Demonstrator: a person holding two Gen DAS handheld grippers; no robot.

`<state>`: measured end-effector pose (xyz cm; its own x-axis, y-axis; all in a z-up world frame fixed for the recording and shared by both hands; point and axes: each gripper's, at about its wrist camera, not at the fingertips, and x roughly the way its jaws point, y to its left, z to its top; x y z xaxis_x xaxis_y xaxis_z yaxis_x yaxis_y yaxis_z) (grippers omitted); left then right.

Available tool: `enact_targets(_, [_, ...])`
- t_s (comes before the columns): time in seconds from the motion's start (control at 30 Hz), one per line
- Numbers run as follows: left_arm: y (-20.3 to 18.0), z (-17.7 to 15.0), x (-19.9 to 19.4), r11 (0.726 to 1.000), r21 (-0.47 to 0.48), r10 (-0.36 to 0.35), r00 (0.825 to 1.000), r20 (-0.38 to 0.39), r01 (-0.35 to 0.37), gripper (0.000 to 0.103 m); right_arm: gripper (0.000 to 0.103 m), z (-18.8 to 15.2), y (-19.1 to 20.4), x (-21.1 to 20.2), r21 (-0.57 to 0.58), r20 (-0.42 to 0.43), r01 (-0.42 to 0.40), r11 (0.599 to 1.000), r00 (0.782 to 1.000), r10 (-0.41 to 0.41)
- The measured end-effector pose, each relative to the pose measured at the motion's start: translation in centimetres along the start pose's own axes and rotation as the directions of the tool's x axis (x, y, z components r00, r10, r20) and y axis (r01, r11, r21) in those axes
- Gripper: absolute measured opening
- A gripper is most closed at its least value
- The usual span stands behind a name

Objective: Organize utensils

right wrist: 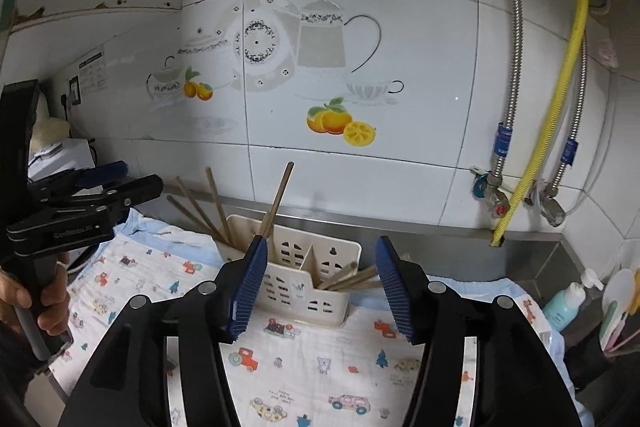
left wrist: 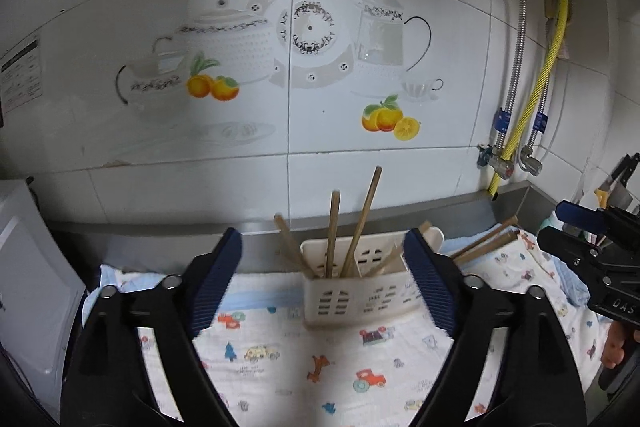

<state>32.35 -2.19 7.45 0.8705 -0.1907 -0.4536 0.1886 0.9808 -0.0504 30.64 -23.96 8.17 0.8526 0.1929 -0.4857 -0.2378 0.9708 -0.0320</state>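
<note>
Beyond both fingers: chopstick holder on cloth | fingers wide, empty

Passage from above into the holder is obstructed by upright chopsticks; bare cloth is left nearer; the far side is closed by the tiled wall.

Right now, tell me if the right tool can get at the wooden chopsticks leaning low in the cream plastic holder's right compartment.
Probably yes: the right tool is open, with those wooden chopsticks directly ahead and unobstructed.
</note>
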Motion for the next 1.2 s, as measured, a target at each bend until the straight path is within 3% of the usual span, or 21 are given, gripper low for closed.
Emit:
enact_targets(0.23, [0.3,-2.2,-2.9,1.000,-0.001,0.024,1.000,0.014,-0.024,0.094,0.072,-2.1,1.1,-2.1,0.011,0.010,0.010,1.000,1.000,-0.010])
enact_targets(0.53, [0.9,-4.9,-6.0,0.997,-0.015,0.073,0.997,0.003,-0.073,0.098,0.082,-4.9,2.2,-4.4,0.032,0.001,0.040,0.999,0.999,-0.040])
enact_targets(0.77, [0.8,-7.1,-7.7,0.994,0.003,0.106,0.994,-0.012,-0.106,0.098,0.086,-6.4,3.7,-6.5,0.034,0.014,0.064,0.997,0.998,-0.065])
enact_targets(1.2, [1.6,-11.3,-10.5,0.995,-0.054,0.085,0.994,-0.064,-0.089,0.098,0.089,-10.1,5.2,-8.7,0.077,-0.004,0.062,0.995,0.998,-0.062])
